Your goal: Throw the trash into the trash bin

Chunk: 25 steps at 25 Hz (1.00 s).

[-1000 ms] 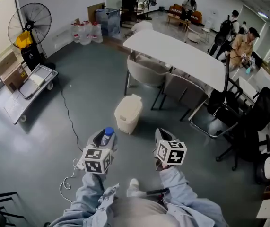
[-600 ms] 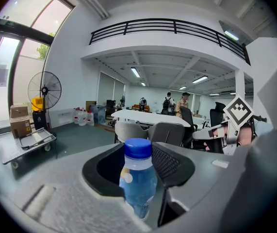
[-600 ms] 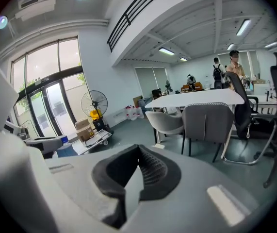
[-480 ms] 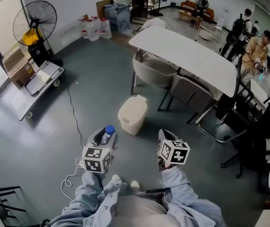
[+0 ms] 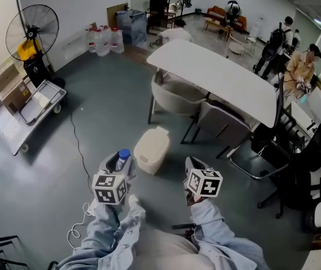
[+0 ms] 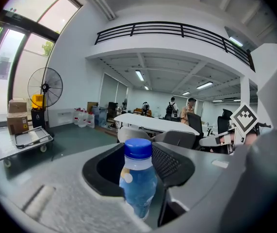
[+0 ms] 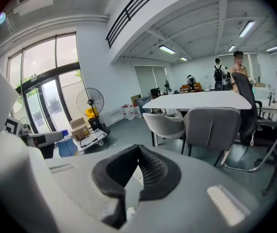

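Gripping a small clear plastic bottle [image 6: 138,181] with a blue screw cap and a blue-tinted body, the left gripper [image 5: 117,163] holds it upright between its black pads; the right pad has a fine ribbed surface. In the left gripper view the smooth grey gripper body hides the bottom of the bottle, and in the head view only the cap and the shoulder show.

The right gripper [image 5: 194,163] carries nothing: the tips of its dark textured pads meet, with only a narrow gap lower down.

The cream plastic trash bin [image 5: 152,149], boxy with rounded corners and a closed lid, stands on the smooth grey floor [image 5: 109,106] just ahead of the two grippers and between them. Its far right side is near the thin dark legs of a grey chair [image 5: 222,120] at the long white table [image 5: 216,72]. To its left the floor is wide, crossed only by a thin cable [image 5: 77,139].
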Motion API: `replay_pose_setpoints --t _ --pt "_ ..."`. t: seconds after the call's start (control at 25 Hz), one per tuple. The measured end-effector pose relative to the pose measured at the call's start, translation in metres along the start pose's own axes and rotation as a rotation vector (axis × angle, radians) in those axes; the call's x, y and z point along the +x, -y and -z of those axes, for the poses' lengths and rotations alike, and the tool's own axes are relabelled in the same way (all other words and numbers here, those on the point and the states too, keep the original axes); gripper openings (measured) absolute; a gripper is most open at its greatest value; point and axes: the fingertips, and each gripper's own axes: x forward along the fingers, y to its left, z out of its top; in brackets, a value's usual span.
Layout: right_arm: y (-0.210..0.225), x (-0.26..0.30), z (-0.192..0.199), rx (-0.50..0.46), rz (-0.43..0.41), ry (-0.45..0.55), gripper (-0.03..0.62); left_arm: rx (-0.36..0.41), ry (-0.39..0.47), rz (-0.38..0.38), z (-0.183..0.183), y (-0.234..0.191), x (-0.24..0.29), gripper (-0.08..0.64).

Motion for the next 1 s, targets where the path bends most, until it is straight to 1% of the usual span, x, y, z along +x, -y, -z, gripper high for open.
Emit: replay_pose_setpoints --t 0.16,0.24,0.36,0.52,0.64,0.72,0.84,1.0 --pt "-0.005 0.033 -0.037 -0.026 0.026 0.014 0.003 0.009 0.036 0.012 -0.032 -0.031 0.035 0.183" --pt "-0.012 0.05 -0.054 -0.032 0.039 0.019 0.003 0.009 0.04 0.018 -0.042 -0.049 0.049 0.183" --pt "-0.024 0.077 -0.073 -0.041 0.052 0.022 0.003 0.005 0.036 0.018 -0.05 -0.078 0.068 0.183" --pt "-0.041 0.113 -0.098 -0.07 0.07 0.024 0.003 -0.02 0.021 0.019 -0.057 -0.114 0.097 0.183" --pt "-0.05 0.132 -0.109 -0.092 0.086 0.029 0.003 -0.029 0.008 0.023 -0.057 -0.134 0.114 0.183" --pt "-0.045 0.144 -0.112 -0.095 0.093 0.019 0.003 -0.046 0.009 0.017 -0.056 -0.143 0.127 0.181" --pt "-0.026 0.154 -0.115 -0.082 0.101 -0.008 0.003 -0.064 0.008 0.008 -0.053 -0.142 0.139 0.183" --pt "-0.009 0.169 -0.121 -0.092 0.088 -0.02 0.003 -0.076 -0.007 -0.034 -0.045 -0.143 0.149 0.181"
